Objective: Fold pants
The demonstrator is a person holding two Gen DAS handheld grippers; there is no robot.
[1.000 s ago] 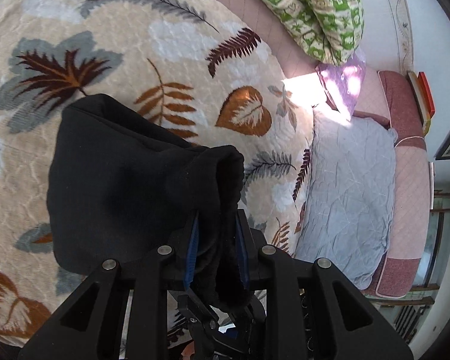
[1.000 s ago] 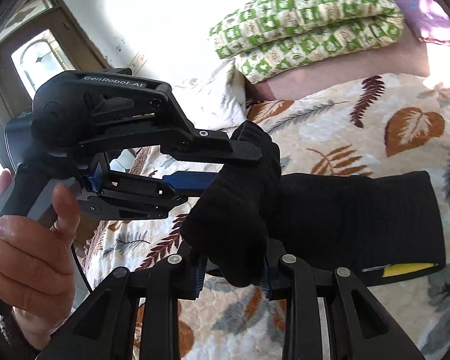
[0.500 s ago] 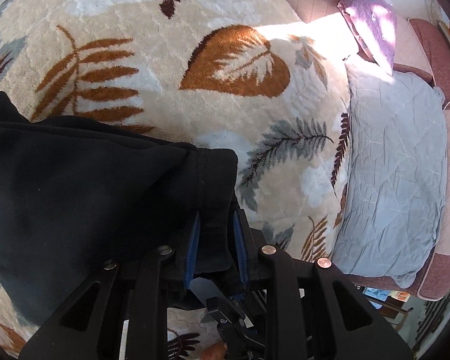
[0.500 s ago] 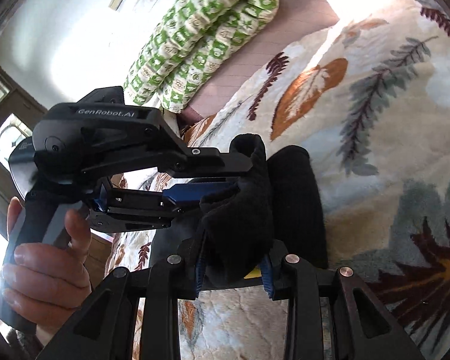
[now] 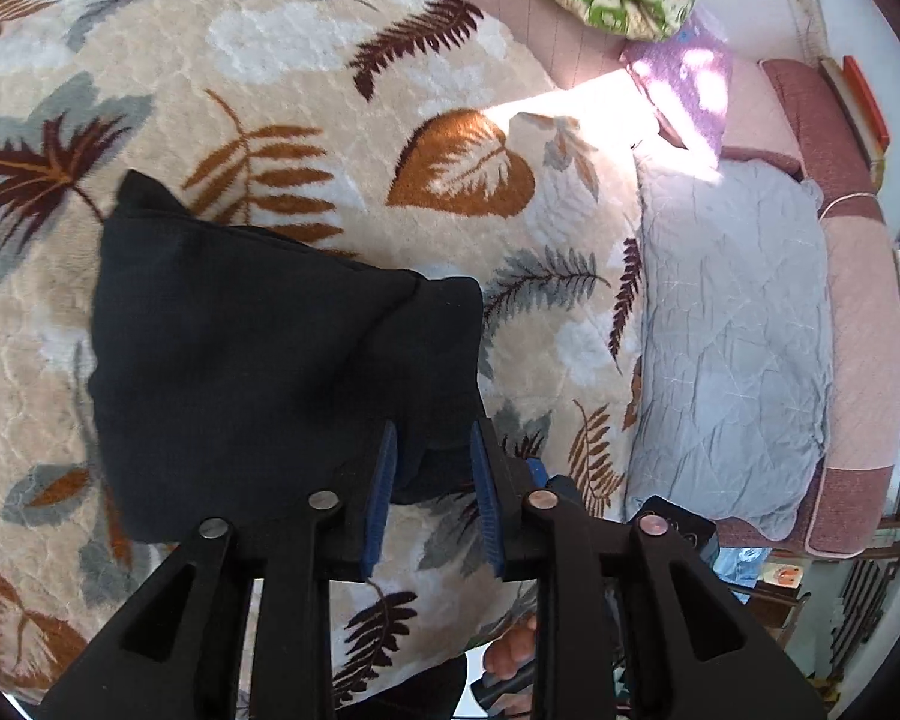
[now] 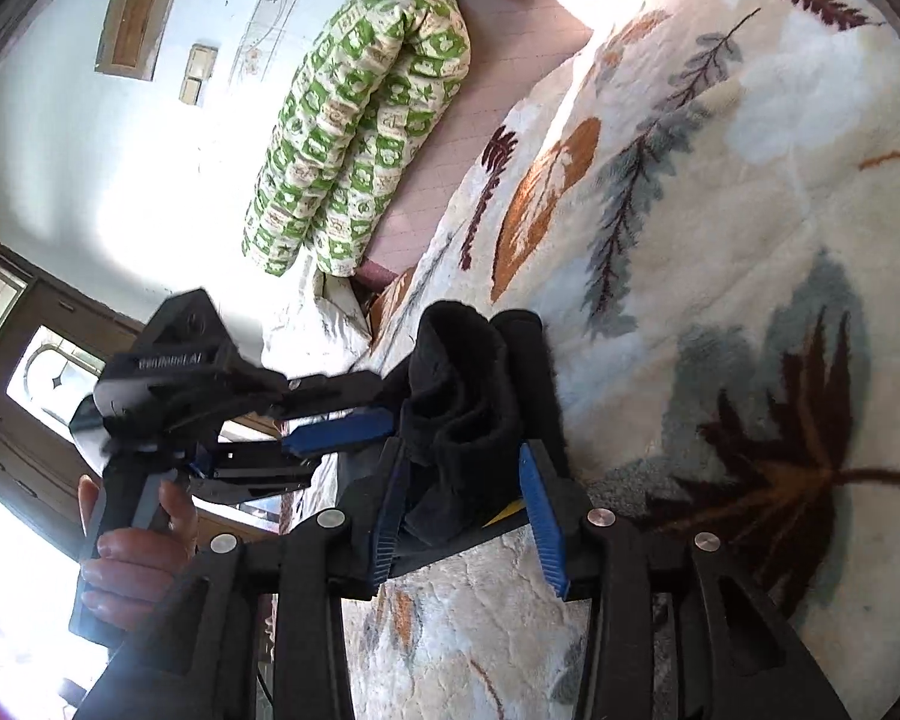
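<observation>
Both grippers, left gripper (image 5: 432,456) and right gripper (image 6: 462,480), have loosened on the folded pants (image 5: 258,372) laid on the blanket (image 5: 330,60); next, withdraw

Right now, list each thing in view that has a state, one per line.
black pants: folded over, lying on the blanket, one end bunched between the fingers of both grippers.
left gripper: fingers parted, fabric between them; grip unclear.
right gripper: fingers parted wide, fabric loose between them.
leaf-print blanket: spread flat.
green patterned quilt: rolled up against the wall.
</observation>
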